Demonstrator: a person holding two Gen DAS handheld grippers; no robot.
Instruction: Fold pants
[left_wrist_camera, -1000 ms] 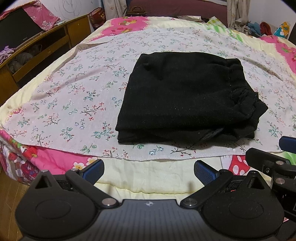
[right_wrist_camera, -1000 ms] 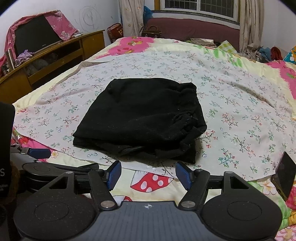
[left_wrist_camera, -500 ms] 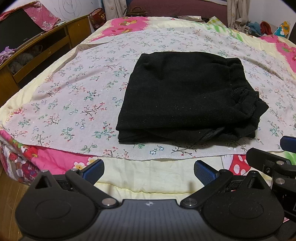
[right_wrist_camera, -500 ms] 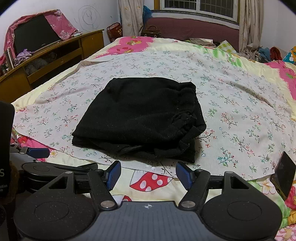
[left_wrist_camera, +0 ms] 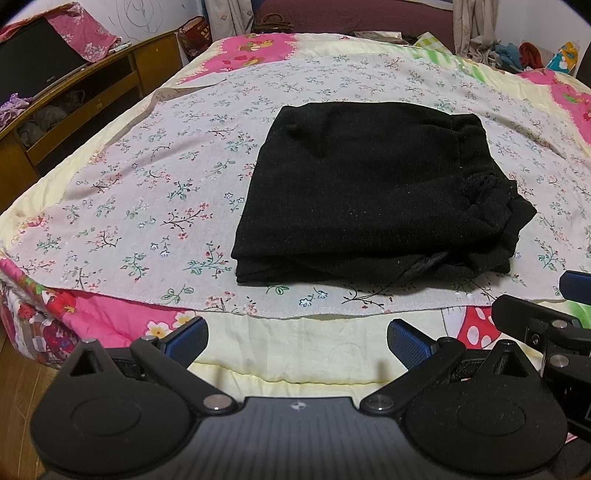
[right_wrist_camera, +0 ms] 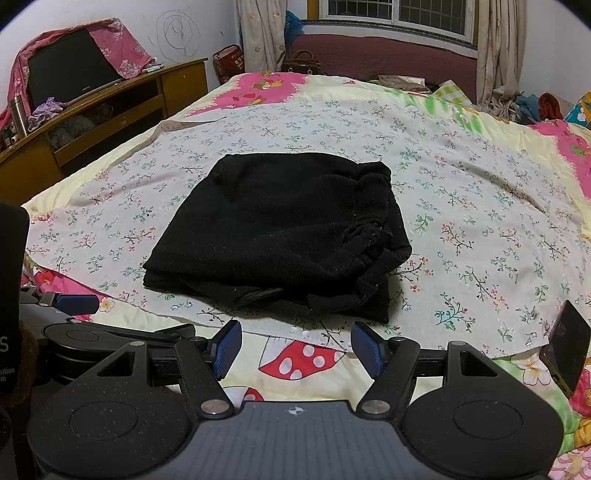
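Note:
Black pants [left_wrist_camera: 369, 192] [right_wrist_camera: 280, 236] lie folded into a thick squarish stack on a floral sheet [left_wrist_camera: 155, 192] [right_wrist_camera: 480, 229] spread over the bed. The bunched waistband edge faces right. My left gripper [left_wrist_camera: 297, 341] hangs open over the bed's near edge, short of the stack, with nothing between its blue pads. My right gripper [right_wrist_camera: 295, 350] is also open and empty, just in front of the stack's near edge. Each gripper shows at the side of the other's view.
A wooden TV cabinet [right_wrist_camera: 110, 107] [left_wrist_camera: 74, 96] runs along the left of the bed, with a dark screen under a pink cloth. Clothes and bags are piled at the far end below a curtained window [right_wrist_camera: 399, 14]. A phone-like dark object [right_wrist_camera: 565, 343] leans at the right.

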